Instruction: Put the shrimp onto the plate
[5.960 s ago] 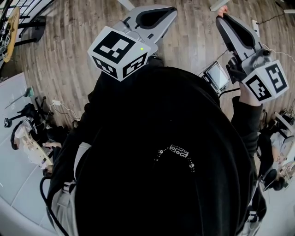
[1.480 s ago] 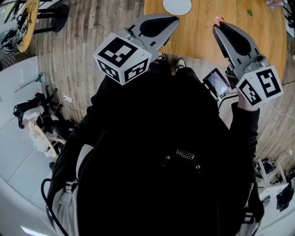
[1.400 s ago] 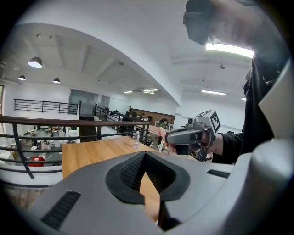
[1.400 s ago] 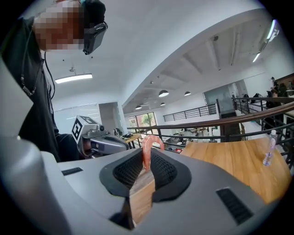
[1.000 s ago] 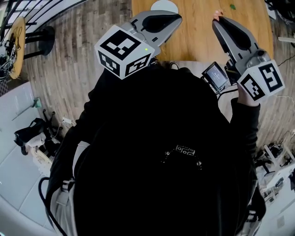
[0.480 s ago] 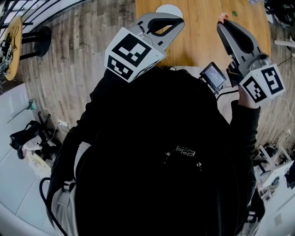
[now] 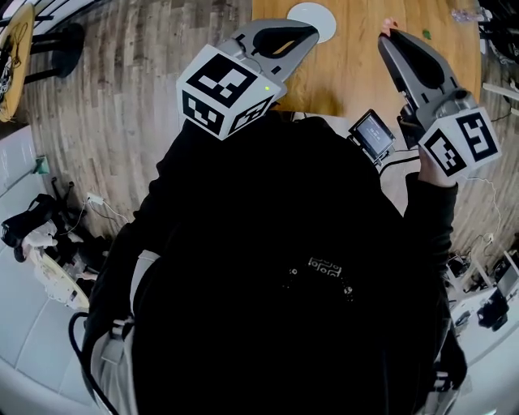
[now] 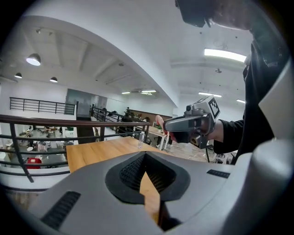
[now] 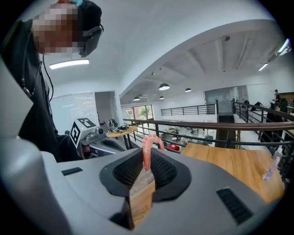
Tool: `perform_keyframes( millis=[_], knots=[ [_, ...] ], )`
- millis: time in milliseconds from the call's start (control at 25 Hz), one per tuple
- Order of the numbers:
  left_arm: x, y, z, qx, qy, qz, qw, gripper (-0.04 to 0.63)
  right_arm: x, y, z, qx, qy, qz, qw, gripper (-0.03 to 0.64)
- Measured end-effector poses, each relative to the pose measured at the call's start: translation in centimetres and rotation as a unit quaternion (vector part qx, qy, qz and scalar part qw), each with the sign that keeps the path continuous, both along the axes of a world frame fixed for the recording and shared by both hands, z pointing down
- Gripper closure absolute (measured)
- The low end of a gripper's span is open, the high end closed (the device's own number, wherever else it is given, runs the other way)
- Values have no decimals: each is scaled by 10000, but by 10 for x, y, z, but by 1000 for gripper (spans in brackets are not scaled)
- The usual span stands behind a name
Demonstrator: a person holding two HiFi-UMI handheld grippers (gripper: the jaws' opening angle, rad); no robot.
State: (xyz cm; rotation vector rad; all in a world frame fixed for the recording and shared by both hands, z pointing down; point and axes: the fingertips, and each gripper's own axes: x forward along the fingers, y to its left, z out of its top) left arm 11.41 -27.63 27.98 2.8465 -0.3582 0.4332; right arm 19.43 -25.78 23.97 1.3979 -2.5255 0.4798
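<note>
- Black-clad torso (image 7: 284, 267): most of the head view is filled by it.
- Wooden table (image 7: 357, 73): seen ahead, at the top of the head view. Both tools are held out over its near part.
- Left gripper (image 7: 308, 34): in its own view the left gripper (image 8: 145, 156) is seen with jaws pressed together at the tips. Nothing is caught between them.
- Right gripper (image 7: 387, 34): its jaws are pinched on the shrimp.
- White plate (image 7: 318, 14): set on the table just beyond the left gripper's tips, well apart from the right gripper.
- Shrimp (image 9: 145, 155): pale pink-orange, glossy and slim, bent into a hook. It is held off the table at the tips of the right gripper (image 9: 149, 161), not on the plate.
- View differences: in the head view the shrimp (image 7: 388, 24) is reduced to a pink nub at the jaw tips, and its shape cannot be read there. The plate is shown only in the head view. In the right gripper view the table (image 9: 229, 170) is seen to the right.
- Orientation: in the right gripper view the long axis is seen upright. The straight part is clamped low between the pads. The arch rises above them, and the free end curls over and down to the right.
</note>
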Motion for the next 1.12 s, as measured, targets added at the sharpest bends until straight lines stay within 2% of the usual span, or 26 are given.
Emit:
perform_keyframes(
  millis=[200, 360, 520, 720, 1120],
  knots=[
    [-1, 15, -4, -130, 24, -104, 9999, 597, -2, 6, -3, -96, 77, -125, 9998, 552],
    [-25, -30, 34, -284, 9, -200, 9994, 597, -26, -48, 36, -266, 131, -295, 9991, 552],
    [-29, -15, 31, -372, -11, -199, 9991, 597, -27, -41, 35, -382, 204, -387, 9983, 552],
    [-37, -47, 66, -585, -81, -273, 9979, 597, -32, -83, 72, -593, 186, -502, 9968, 552],
    [-44, -29, 73, -804, -102, -257, 9964, 597, -51, -78, 109, -968, 343, -644, 9926, 552]
  ],
)
